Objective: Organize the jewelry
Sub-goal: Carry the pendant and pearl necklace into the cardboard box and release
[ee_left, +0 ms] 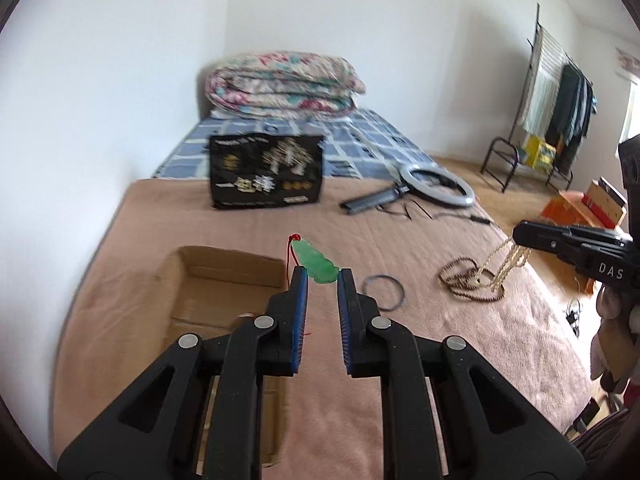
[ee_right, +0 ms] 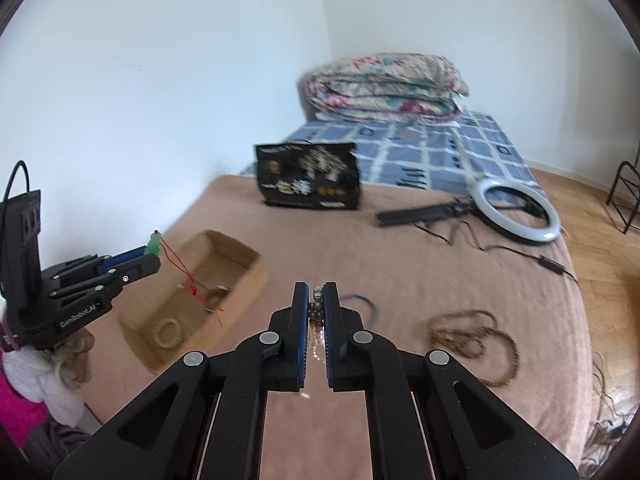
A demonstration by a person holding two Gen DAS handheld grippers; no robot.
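Observation:
My left gripper (ee_left: 322, 276) is shut on a green jade pendant (ee_left: 316, 263) with a red cord (ee_right: 188, 280), held above the open cardboard box (ee_left: 224, 276). In the right wrist view it (ee_right: 152, 254) hangs over the box (ee_right: 244, 258), which holds a cream bead bracelet (ee_right: 170, 332). My right gripper (ee_right: 316, 294) is shut on a cream pearl necklace (ee_left: 506, 262), lifted off the bed; its beads (ee_right: 317, 304) show between the pads. A brown bead necklace (ee_right: 472, 340) and a thin dark bangle (ee_left: 384, 292) lie on the pink blanket (ee_left: 440, 360).
A black printed bag (ee_left: 266, 170) stands on the bed behind the box. A ring light with stand and cable (ee_right: 516, 208) lies at the back right. A folded floral quilt (ee_left: 280, 84) sits against the wall. A clothes rack (ee_left: 560, 112) stands on the floor at right.

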